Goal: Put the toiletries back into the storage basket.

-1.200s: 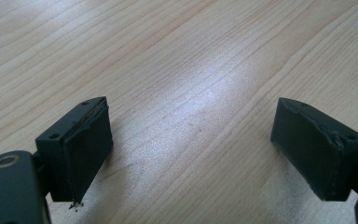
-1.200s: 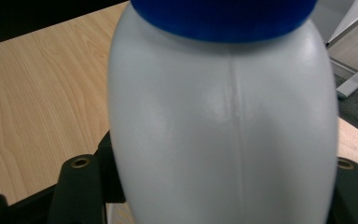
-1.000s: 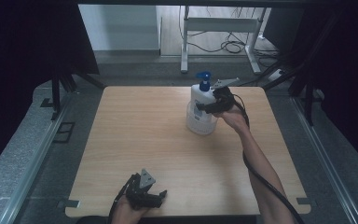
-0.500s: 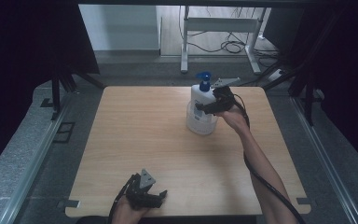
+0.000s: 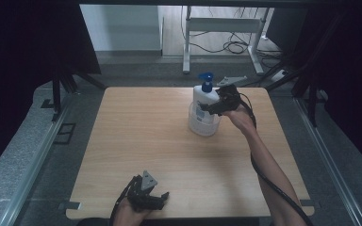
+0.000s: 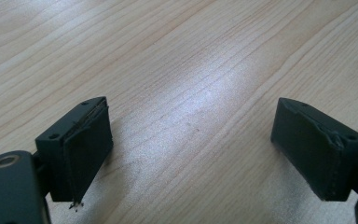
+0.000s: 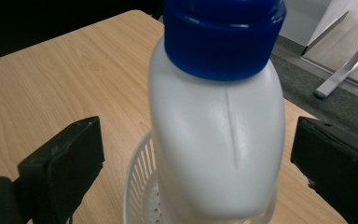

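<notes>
A white bottle (image 5: 202, 100) with a blue pump cap (image 5: 206, 81) stands upright in a white slotted basket (image 5: 202, 128) at the far right of the wooden table (image 5: 136, 132). My right gripper (image 5: 210, 108) reaches it from the right. In the right gripper view the bottle (image 7: 214, 140) stands between the jaws of the right gripper (image 7: 196, 163), which have just been opening; both pads are clear of its sides. My left gripper (image 5: 161, 199) rests at the table's front edge. In its own view the left gripper (image 6: 191, 154) is open over bare wood.
Grey floor and metal rails (image 5: 33, 160) run along both sides of the table. Behind it stands a white desk frame (image 5: 221, 28) with cables on the floor. A small grey part (image 5: 231, 80) lies at the far edge behind the bottle.
The right gripper's jaws have spread apart from the bottle's sides. Both hands and the bottle have stayed where they were.
</notes>
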The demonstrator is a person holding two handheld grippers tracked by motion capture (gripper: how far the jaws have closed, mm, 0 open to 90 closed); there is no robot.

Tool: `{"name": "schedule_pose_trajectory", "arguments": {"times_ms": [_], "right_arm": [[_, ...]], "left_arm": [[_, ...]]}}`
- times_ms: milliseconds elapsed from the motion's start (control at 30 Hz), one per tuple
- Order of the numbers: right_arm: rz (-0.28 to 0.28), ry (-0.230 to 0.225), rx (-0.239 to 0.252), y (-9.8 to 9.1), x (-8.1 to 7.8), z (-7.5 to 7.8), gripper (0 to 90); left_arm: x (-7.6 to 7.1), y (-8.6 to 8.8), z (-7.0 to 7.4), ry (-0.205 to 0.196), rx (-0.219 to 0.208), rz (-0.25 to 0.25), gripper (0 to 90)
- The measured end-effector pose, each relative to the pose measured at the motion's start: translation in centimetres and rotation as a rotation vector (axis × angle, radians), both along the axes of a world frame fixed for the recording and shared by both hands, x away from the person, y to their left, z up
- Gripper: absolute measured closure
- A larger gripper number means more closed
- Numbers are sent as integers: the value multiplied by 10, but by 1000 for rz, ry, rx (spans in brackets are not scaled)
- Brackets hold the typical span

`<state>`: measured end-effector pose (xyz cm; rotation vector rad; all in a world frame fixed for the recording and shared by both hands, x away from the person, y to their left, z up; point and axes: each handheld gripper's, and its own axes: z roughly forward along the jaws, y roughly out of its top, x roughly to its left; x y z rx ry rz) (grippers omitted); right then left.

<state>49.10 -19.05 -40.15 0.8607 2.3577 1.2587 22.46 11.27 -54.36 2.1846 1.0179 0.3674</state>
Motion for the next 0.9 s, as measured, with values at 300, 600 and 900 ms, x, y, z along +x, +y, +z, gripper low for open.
{"name": "schedule_pose_trajectory", "arguments": {"times_ms": [300, 600, 900], "right_arm": [[4, 3, -4, -2, -6, 4, 1], [10, 0, -8, -6, -14, 7, 1], [-4, -1, -9, -17, -26, 9, 1]], "left_arm": [[0, 0, 0, 1, 1, 0, 118], [0, 0, 0, 0, 0, 0, 118], [0, 0, 0, 0, 0, 0, 118]]}}
